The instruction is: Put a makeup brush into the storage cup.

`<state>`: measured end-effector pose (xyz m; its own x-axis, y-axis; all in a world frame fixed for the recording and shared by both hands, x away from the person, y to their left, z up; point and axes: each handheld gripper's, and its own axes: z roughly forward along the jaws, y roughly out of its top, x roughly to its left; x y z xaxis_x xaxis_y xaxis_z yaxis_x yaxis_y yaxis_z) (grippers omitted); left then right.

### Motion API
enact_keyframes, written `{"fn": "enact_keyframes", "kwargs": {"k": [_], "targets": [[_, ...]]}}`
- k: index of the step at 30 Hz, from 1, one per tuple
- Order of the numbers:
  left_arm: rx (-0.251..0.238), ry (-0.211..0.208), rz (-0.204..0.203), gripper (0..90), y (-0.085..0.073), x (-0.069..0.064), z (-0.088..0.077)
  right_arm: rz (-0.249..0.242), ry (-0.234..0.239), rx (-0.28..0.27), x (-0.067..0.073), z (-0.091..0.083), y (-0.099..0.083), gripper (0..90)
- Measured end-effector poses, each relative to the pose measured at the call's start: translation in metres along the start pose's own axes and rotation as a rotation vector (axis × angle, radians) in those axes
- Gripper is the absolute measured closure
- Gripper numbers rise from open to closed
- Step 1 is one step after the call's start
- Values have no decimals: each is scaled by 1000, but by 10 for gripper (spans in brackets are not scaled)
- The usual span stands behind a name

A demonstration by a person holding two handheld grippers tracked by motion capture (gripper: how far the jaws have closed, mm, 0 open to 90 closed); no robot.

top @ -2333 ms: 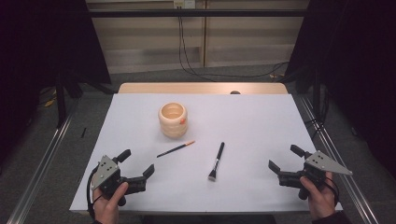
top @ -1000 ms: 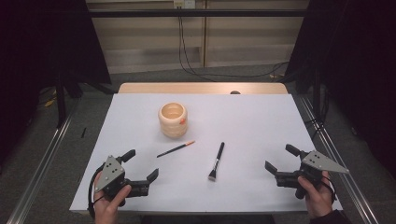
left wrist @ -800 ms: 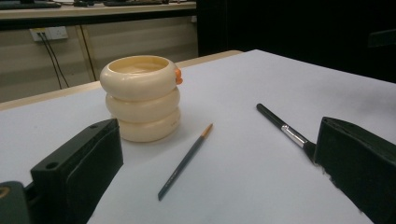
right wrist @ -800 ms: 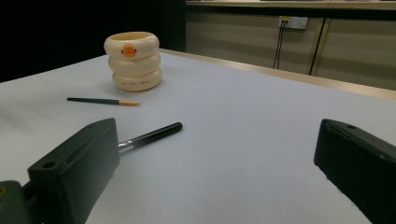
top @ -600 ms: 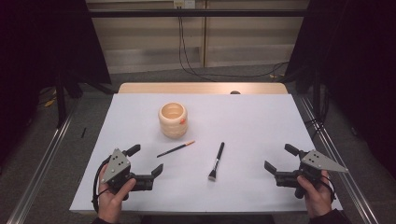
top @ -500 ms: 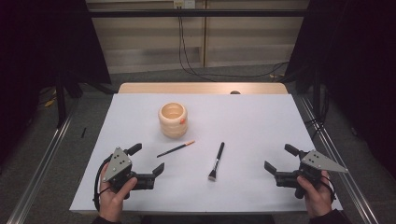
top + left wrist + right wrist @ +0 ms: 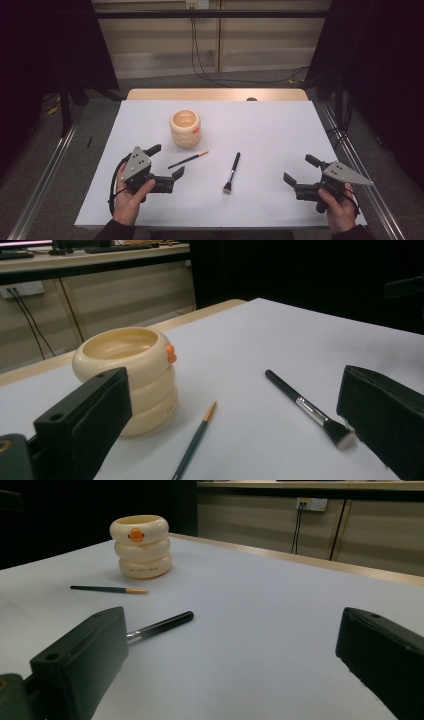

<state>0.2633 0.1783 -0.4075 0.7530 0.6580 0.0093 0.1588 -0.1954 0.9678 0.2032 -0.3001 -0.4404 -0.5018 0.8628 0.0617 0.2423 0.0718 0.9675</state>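
Observation:
A cream ringed cup (image 7: 185, 128) (image 7: 127, 373) (image 7: 141, 545) with a small orange mark stands upright on the white table (image 7: 260, 130). In front of it lie a thin pencil-like brush (image 7: 188, 159) (image 7: 195, 440) (image 7: 108, 589) and a black makeup brush (image 7: 232, 173) (image 7: 309, 409) (image 7: 161, 625). My left gripper (image 7: 165, 161) (image 7: 235, 425) is open, just left of the thin brush, holding nothing. My right gripper (image 7: 301, 170) (image 7: 235, 660) is open near the table's front right, well apart from the makeup brush.
A wooden strip (image 7: 215, 94) borders the table's far edge. Metal rails (image 7: 45, 170) run along both sides. Cables (image 7: 200, 55) hang against the back wall. Dark curtains stand at left and right.
My left gripper has moved forward and to the right, closer to the thin brush. My right gripper has shifted slightly left. Both stay open; the brushes and cup have not moved.

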Motion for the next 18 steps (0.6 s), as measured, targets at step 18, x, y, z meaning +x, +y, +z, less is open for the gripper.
{"fn": "enact_keyframes", "kwargs": {"k": [18], "targets": [[-4,4,2,7,19,19,18,-1,3,-5,0,-1,0,0]]}}
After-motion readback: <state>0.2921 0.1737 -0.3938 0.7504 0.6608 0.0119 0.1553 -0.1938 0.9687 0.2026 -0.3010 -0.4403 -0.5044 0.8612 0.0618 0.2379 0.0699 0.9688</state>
